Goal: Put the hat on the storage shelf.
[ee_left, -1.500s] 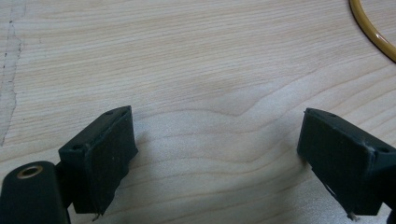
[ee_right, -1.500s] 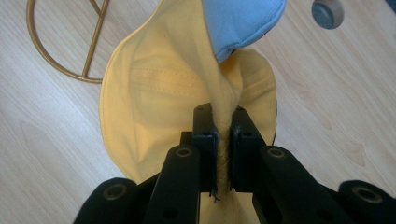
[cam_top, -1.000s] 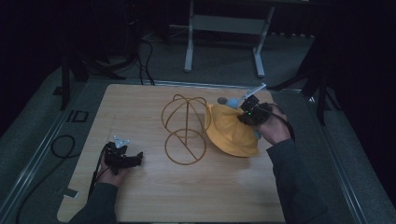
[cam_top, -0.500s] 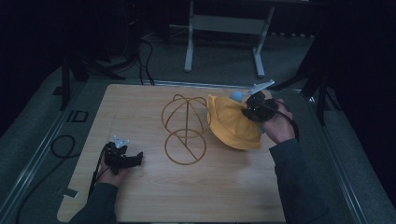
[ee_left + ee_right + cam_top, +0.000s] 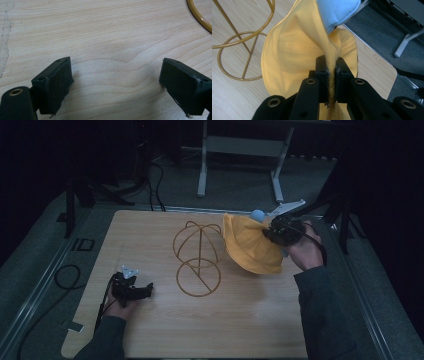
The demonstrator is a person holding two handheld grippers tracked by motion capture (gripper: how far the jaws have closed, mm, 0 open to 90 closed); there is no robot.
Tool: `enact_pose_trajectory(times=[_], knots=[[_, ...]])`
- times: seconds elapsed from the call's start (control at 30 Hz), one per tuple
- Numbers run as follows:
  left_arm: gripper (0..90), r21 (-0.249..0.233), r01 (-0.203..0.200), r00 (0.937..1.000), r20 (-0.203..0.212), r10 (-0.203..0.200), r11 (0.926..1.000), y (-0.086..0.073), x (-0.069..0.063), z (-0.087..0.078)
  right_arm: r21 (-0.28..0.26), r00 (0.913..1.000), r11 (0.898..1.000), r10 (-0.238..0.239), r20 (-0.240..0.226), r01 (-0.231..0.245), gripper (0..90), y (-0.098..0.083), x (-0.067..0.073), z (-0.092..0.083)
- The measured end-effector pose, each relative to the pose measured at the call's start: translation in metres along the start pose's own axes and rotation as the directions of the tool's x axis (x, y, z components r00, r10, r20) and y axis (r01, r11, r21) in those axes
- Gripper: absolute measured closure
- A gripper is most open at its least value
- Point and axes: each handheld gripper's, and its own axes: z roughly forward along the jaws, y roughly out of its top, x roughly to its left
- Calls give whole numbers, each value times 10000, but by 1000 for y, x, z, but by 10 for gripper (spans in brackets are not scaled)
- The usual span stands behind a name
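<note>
A yellow cloth hat (image 5: 250,247) with a light blue part (image 5: 257,214) at its top hangs above the right side of the wooden table (image 5: 210,330). My right gripper (image 5: 280,231) is shut on the hat's fabric (image 5: 331,82), which is pinched between the two black pads. Left of the hat stands a gold wire hat stand (image 5: 197,257), a dome on a ring base (image 5: 239,57), apart from the hat. My left gripper (image 5: 131,287) rests low on the table at the front left, jaws open (image 5: 117,85), with only bare wood between them.
A curve of the gold stand's ring (image 5: 198,15) shows at the top right of the left gripper view. Beyond the table's far edge stand metal frame legs (image 5: 202,170) and cables (image 5: 70,275) on dark floor. The table's right edge (image 5: 320,285) lies close under my right forearm.
My right gripper has lifted the yellow hat up and slightly away from the table; the hat now hangs higher. The left gripper has stayed in place.
</note>
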Motion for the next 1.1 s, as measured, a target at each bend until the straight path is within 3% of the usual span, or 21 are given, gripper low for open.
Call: enact_pose_trajectory(times=[0.27, 0.63, 1.1], knots=[[115, 4, -7, 10000, 0, 7, 10000, 0, 0, 0, -467, 9999, 9989, -56, -83, 52, 839, 0, -7, -12], [115, 26, -10, 10000, 10, 10, 10000, 0, 0, 0, -1030, 9982, 9946, -140, -590, 79, 839, 1, -11, -28], [115, 26, -13, 10000, 10, 13, 10000, 0, 0, 0, -1616, 9936, 9861, -555, -988, 390, 839, 7, -8, -42]])
